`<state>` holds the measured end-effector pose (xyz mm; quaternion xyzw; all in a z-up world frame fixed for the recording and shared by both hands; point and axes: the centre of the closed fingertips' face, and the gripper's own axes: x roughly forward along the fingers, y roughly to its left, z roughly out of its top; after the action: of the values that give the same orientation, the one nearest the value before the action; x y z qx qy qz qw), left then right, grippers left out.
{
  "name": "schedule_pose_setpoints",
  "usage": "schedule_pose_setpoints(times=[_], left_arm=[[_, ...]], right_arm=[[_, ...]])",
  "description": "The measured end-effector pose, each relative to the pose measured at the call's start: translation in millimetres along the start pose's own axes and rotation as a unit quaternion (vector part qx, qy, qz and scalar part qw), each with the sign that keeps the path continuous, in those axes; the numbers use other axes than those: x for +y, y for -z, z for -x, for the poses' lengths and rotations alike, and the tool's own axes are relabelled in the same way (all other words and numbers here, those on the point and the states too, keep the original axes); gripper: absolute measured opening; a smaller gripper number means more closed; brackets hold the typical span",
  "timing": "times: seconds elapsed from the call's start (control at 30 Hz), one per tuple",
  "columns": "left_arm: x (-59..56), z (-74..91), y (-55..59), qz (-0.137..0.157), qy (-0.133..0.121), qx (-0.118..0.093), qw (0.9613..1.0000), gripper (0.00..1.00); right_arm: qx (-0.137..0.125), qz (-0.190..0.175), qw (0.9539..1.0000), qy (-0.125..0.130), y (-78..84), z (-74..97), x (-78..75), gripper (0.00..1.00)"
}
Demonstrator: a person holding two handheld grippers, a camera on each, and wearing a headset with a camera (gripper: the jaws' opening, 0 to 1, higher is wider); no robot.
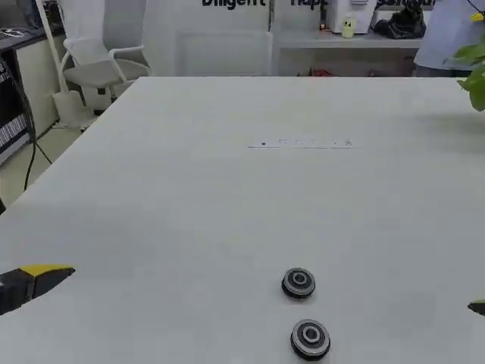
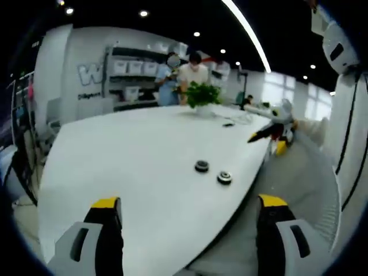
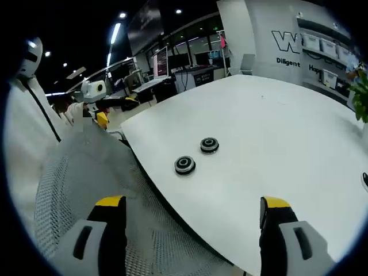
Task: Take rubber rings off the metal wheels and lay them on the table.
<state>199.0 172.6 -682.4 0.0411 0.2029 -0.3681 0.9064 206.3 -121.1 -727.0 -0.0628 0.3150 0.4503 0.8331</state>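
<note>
Two metal wheels with black rubber rings lie flat on the white table (image 1: 227, 189) near its front edge. The farther wheel (image 1: 298, 283) (image 2: 202, 167) (image 3: 209, 145) and the nearer wheel (image 1: 311, 338) (image 2: 224, 177) (image 3: 185, 165) sit close together but apart. My left gripper (image 2: 190, 202) is open and empty, well to the left of the wheels; its yellow tip (image 1: 47, 273) pokes in at the left edge. My right gripper (image 3: 192, 202) is open and empty, off to the right of the wheels; a sliver of it (image 1: 477, 307) shows at the right edge.
A green plant (image 1: 474, 72) (image 2: 201, 94) stands at the table's far right. A white chair (image 1: 98, 64) is beyond the far left corner. A thin strip (image 1: 301, 143) lies mid-table. People (image 2: 184, 72) stand past the far side.
</note>
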Motion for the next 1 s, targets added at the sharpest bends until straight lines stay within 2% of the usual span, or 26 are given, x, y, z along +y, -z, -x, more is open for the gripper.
schedule_pose_setpoints(times=[0.6,1.0], left_arm=[[-1.2,1.5,0.5,0.000,-0.005,0.001,1.0000,0.97],[-2.9,-3.2,3.1,0.002,0.001,0.004,1.0000,0.97]], right_arm=[[0.003,-0.003,1.0000,-0.005,2.8,-0.3,0.4,0.91],[-0.001,-0.009,0.9999,-0.006,3.3,-0.2,-0.7,0.91]])
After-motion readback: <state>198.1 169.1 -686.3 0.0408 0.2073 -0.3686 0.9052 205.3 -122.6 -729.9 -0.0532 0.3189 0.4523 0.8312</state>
